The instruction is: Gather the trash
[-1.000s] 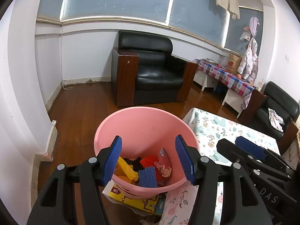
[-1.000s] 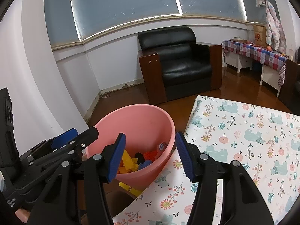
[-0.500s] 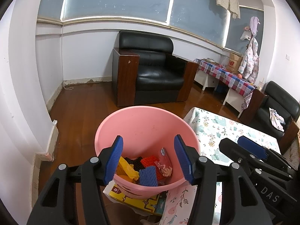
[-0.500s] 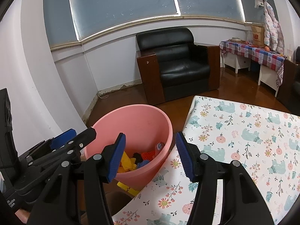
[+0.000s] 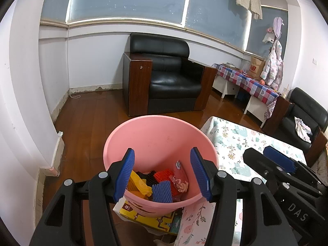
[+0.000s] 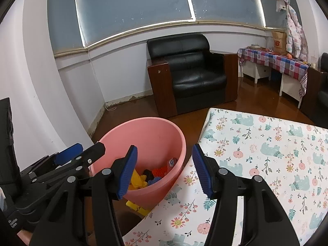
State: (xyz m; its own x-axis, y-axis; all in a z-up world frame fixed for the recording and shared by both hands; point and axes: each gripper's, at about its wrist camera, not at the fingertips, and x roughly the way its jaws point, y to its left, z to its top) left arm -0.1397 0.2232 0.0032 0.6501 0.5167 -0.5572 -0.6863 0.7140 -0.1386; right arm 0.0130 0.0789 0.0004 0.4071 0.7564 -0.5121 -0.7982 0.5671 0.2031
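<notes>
A pink bin stands beside the table's left end and shows in the right wrist view too. It holds trash: a yellow wrapper, a blue foam net, a red foam net, a black net and a pink wrapper. My left gripper is open and empty, above the bin's near rim. My right gripper is open and empty, above the table corner beside the bin.
The table has a floral cloth. A yellow box lies under the bin. A black armchair stands behind on the wooden floor. A checked-cloth side table and another black chair are at the right.
Both grippers have drawn back slightly from the bin, staying open. The bin's contents have not moved.
</notes>
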